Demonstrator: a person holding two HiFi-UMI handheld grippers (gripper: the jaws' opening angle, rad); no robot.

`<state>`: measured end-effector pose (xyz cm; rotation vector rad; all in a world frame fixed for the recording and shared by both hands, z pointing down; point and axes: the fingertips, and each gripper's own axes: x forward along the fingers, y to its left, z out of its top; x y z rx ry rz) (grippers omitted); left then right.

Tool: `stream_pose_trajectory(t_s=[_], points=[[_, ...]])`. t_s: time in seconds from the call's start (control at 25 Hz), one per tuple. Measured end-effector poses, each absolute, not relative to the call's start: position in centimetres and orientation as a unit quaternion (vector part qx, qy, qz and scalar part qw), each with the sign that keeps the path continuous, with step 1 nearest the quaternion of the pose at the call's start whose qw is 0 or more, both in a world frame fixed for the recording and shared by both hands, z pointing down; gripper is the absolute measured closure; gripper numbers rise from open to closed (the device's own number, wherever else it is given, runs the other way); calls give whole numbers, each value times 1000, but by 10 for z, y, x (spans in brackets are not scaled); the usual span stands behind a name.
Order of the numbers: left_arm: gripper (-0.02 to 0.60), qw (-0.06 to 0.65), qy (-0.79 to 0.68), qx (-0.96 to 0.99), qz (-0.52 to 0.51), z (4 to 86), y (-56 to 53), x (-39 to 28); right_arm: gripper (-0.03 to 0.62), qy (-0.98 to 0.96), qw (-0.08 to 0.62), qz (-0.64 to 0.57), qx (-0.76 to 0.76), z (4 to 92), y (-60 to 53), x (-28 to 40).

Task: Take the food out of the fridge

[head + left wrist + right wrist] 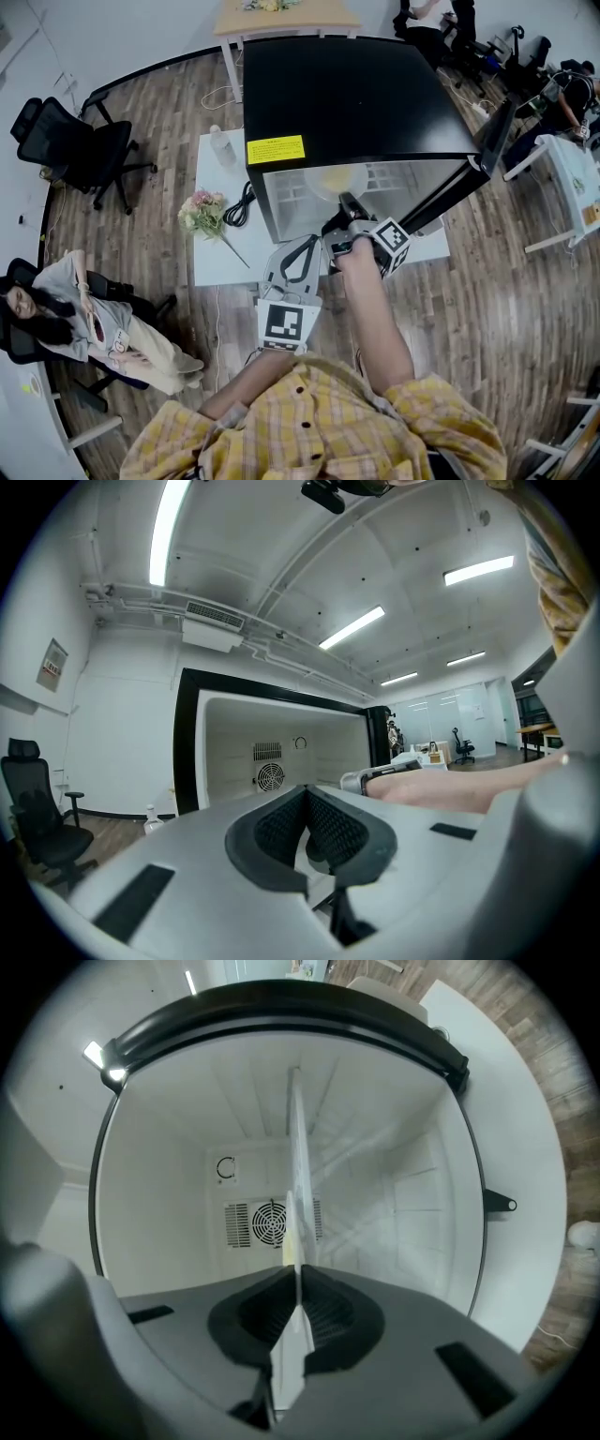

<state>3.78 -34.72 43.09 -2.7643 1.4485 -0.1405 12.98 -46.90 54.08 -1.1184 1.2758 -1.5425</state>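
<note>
A black mini fridge (356, 103) stands on a white table (220, 262) with its door (492, 141) swung open to the right. Inside lies a pale plate (336, 178) with something yellowish on it. My right gripper (345, 211) reaches into the fridge opening. In the right gripper view the plate (298, 1176) shows edge-on, and the right gripper (298, 1307) is shut on its rim. My left gripper (305, 251) hovers in front of the fridge, to the left of the right arm. In its own view the left gripper (307, 794) is shut with nothing between its pads.
On the table left of the fridge lie a bunch of flowers (204, 214), a black cable (242, 204) and a clear bottle (222, 145). A person sits at the far left (84, 319) near an office chair (75, 150). A fan grille (270, 1224) marks the fridge's back wall.
</note>
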Motion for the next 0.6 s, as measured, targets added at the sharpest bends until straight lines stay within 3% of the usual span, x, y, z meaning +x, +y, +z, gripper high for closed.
stream_pose_trajectory(t_s=[0.6], points=[[574, 14, 477, -879, -25, 419, -321, 37, 573, 523, 428, -606, -419, 501, -421, 128]])
